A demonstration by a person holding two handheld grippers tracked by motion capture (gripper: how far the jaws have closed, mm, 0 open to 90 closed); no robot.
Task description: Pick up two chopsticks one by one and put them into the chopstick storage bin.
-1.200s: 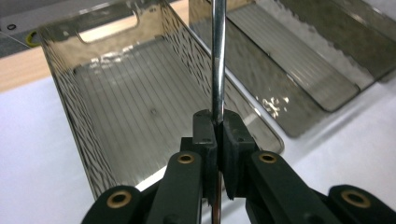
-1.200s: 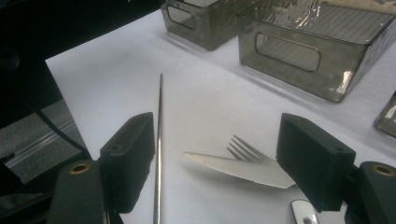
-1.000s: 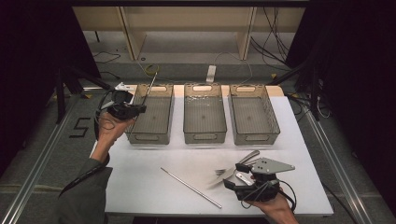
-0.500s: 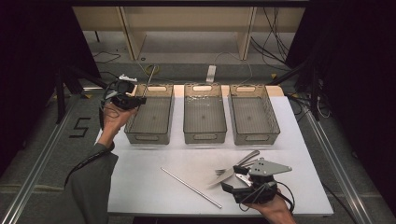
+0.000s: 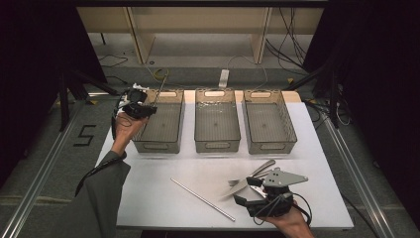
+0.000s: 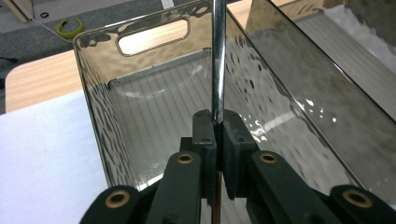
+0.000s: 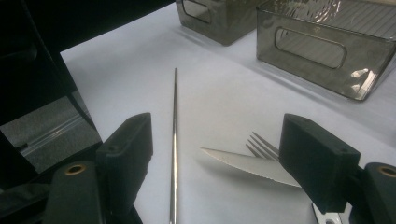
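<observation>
- Clamping a thin metal rod [image 6: 217, 70] near its lower end, the left gripper [image 6: 217, 140] holds it upright over the left bin [image 5: 159, 140], upper left.
- Stiff, light, slippery: grip squarely.
- Right gripper [image 7: 217, 158]: jaws apart above the tabletop [image 5: 163, 198].

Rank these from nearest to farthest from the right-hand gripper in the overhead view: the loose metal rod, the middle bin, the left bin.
From the right gripper:
1. Loose metal rod, on the table just to its left.
2. Middle bin, farther back.
3. Left bin, back and leftmost.
</observation>
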